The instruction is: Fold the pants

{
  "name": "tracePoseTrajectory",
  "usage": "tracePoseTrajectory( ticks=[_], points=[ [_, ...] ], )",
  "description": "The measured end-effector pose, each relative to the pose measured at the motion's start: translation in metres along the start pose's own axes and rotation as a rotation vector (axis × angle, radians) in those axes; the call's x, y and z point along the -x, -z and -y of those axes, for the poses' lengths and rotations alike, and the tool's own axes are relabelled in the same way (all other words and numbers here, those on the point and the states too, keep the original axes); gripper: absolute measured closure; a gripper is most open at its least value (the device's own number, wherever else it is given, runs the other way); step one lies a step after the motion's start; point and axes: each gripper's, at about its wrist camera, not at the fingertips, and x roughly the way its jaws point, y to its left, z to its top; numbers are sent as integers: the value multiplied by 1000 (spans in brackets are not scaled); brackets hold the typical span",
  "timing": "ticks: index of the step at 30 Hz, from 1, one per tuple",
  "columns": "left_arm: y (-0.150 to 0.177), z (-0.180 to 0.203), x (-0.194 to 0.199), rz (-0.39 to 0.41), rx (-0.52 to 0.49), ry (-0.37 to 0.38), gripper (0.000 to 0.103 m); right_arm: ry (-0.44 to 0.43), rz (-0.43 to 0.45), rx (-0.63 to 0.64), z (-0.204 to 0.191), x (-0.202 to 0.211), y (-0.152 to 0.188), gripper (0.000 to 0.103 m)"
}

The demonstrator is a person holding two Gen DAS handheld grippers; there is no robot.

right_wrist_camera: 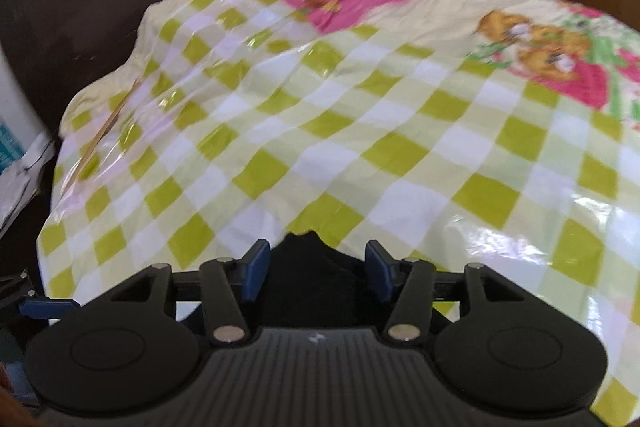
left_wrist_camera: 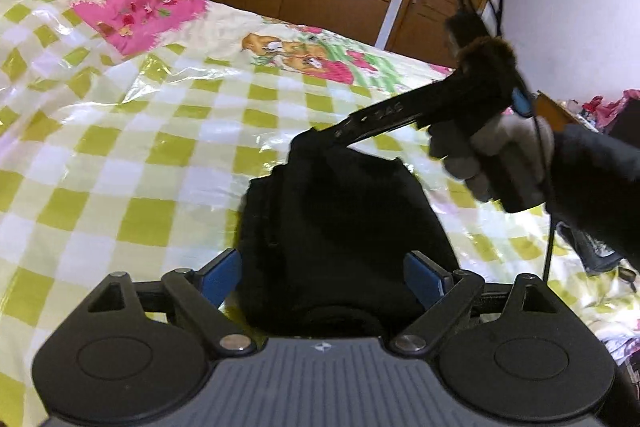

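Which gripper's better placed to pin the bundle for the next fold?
Left, tentatively. The left gripper is open, straddling the near bulk of the black pants. The right gripper only reaches the far corner, fingers also apart.

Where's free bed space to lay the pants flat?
Open checkered bedspread runs left of the black pants, up to the pink patch. Crowded on the right: right gripper and gloved hand over the pants, clutter at the edge.

left gripper (left_wrist_camera: pixel 324 275) jaws apart | right gripper (right_wrist_camera: pixel 316 271) jaws apart
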Motion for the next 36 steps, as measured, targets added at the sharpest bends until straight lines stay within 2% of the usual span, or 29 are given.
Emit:
tracePoseTrajectory(
  ticks=[3,6,7,8,9,10,11,12,13,14,17,20,23,26,30,33,36],
  points=[
    [2,2,-20,-19,-23,-65,0,-78,-19,24,6,-7,1,44],
    [8,-4,-55,-108,17,-74,0,-127,-35,55,8,-16,2,38],
    [11,-4,-64,-132,21,-74,1,-146,-44,53,9,-19,2,35],
    [13,-4,-71,-150,22,-69,10,-152,-56,53,10,-23,3,36],
    [14,-4,-74,-163,25,-60,18,-139,-61,57,10,-25,4,39],
    [15,-3,-74,-164,29,-54,20,-132,-67,60,9,-26,5,50],
    [14,-2,-72,-156,26,-53,25,-137,-76,60,8,-25,7,66],
    [13,-1,-69,-150,23,-38,38,-141,-77,49,8,-23,8,73],
    [13,0,-67,-150,27,-25,41,-143,-72,34,7,-18,8,84],
    [12,2,-64,-144,23,-26,43,-136,-62,24,5,-12,10,89],
    [7,7,-52,-112,18,-22,53,-117,-13,-7,-2,8,12,93],
    [-1,4,-34,-66,70,30,65,-104,63,-74,-4,36,16,94],
    [-10,6,-16,-10,71,62,66,-85,132,-122,-5,66,18,95],
    [-12,5,-14,5,48,65,66,-71,184,-135,-11,88,15,95],
    [-4,-5,-24,-10,68,68,67,-65,206,-144,-20,89,7,97],
    [-3,-13,-16,25,102,96,75,-58,202,-142,-27,83,-1,97],
    [-4,-28,-10,60,141,83,78,-61,201,-136,-32,77,-8,97]
  ],
)
